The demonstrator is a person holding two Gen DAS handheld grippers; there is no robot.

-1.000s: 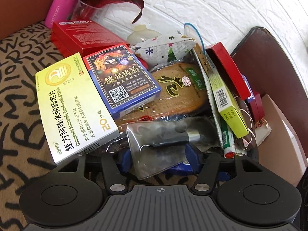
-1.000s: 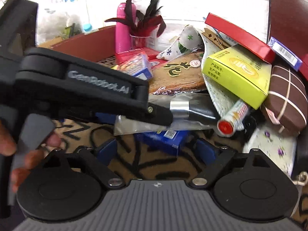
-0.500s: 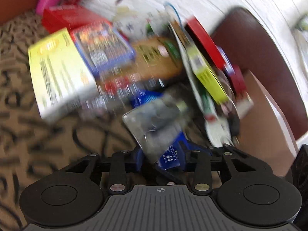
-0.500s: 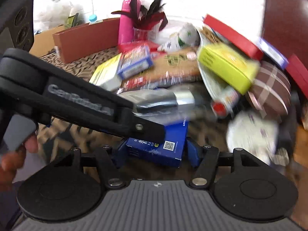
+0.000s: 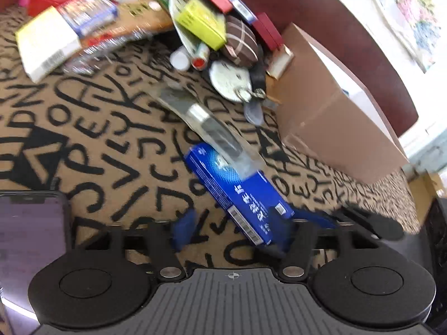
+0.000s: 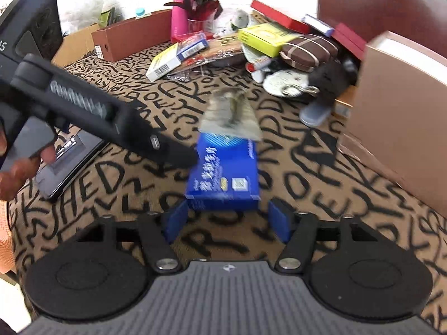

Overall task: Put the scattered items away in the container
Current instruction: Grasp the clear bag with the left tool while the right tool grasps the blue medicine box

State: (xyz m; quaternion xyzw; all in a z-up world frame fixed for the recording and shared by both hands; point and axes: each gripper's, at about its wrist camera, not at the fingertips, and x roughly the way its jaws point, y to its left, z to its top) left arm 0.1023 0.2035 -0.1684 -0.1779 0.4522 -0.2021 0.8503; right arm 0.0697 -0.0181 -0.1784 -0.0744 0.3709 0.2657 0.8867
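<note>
**Inspector:** State of your left jaws?

**Operator:** My left gripper (image 5: pixel 232 223) has its jaws spread wide and holds nothing. The blue carton (image 5: pixel 245 195) lies flat on the lettered cloth (image 5: pixel 97 128) of the desk. Its near end with the barcode reaches in between my pads, close against the right one. The frame is smeared there, so I cannot tell whether pad and carton touch.

**Inspector:** And the right?

**Operator:** My right gripper (image 6: pixel 227 220) is also wide apart and empty. The carton's near end sits just ahead of the gap, gripped by neither pad.

**Inspector:** Anything on the carton?

**Operator:** A clear packet (image 5: pixel 206 122) with a dark, silver-banded item inside rests across its far end and runs on over the cloth.

**Inspector:** The container?

**Operator:** A brown cardboard box (image 6: pixel 399 111) stands to the right, near the carton but apart from it.

**Inspector:** Other items?

**Operator:** A heap lies at the far side of the desk:
- a yellow-green box (image 6: pixel 262 37)
- a brown checked pouch (image 6: pixel 307 48)
- a white and yellow carton (image 6: pixel 164 62)

A phone (image 6: pixel 69 153) lies on the cloth to the left.
</note>
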